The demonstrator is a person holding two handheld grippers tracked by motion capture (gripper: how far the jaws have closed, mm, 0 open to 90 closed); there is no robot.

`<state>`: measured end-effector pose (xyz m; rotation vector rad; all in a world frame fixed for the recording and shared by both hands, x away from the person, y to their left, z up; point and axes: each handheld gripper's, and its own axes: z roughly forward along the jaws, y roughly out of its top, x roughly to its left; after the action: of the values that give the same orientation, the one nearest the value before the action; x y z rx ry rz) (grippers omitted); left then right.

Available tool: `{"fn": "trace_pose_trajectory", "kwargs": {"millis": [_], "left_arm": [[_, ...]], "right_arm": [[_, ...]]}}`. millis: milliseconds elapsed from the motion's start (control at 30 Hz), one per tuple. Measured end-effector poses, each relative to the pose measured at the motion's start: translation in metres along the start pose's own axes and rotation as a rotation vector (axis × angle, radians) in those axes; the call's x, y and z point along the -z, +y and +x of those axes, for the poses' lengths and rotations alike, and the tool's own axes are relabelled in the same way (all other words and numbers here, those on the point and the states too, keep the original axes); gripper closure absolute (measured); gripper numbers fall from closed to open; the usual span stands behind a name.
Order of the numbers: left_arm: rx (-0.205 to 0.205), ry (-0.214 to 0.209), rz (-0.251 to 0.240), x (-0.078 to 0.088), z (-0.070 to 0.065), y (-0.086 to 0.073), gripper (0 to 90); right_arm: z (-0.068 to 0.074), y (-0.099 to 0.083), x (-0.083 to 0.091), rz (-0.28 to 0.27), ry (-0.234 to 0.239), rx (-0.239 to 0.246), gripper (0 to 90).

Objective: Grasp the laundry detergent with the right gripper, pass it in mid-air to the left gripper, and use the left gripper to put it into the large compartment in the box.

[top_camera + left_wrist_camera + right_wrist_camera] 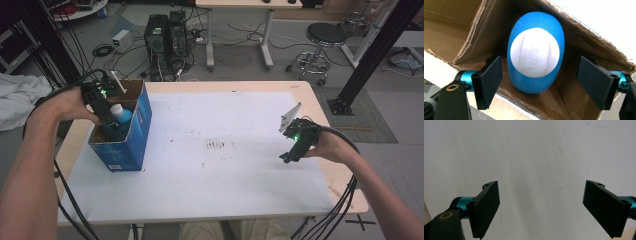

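Release step in hand: left gripper (537, 82) jaws stand wide, clear of the blue bottle (535, 53) upright inside the cardboard box (137, 125); right gripper (550, 207) wide, empty; withdrawal upward judged next.

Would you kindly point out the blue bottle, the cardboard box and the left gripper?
blue bottle (535, 52), left gripper view, on its white cap.
cardboard box (141, 120), high view, on its blue outer wall.
left gripper (537, 83), left gripper view, midway between its open jaws.
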<state>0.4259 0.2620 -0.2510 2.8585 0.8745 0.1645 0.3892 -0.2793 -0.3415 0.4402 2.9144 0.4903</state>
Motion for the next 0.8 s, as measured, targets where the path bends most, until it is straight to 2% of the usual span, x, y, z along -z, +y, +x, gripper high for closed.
{"fn": "trace_pose_trajectory", "kwargs": {"millis": [267,467,533,567,800], "left_arm": [[-0.01,0.017,-0.004,0.012,-0.003,0.003,20.3],[-0.02,0.045,-0.019,0.029,-0.008,0.008,19.8],[-0.031,0.056,-0.03,0.035,-0.011,0.012,19.8],[-0.051,0.066,-0.034,0.041,-0.015,0.017,19.8],[-0.102,0.086,-0.041,0.055,-0.029,0.036,19.7]], "right_arm": [[0.0,-0.001,0.001,0.0,-0.003,-0.005,13.3],[0.001,0.0,0.001,-0.001,-0.004,-0.003,13.3],[0.0,0.0,0.001,-0.003,-0.003,0.0,13.3],[0.0,0.0,0.001,0.0,-0.006,0.002,13.3],[0.001,0.001,0.001,-0.002,-0.007,0.003,13.3]]}}
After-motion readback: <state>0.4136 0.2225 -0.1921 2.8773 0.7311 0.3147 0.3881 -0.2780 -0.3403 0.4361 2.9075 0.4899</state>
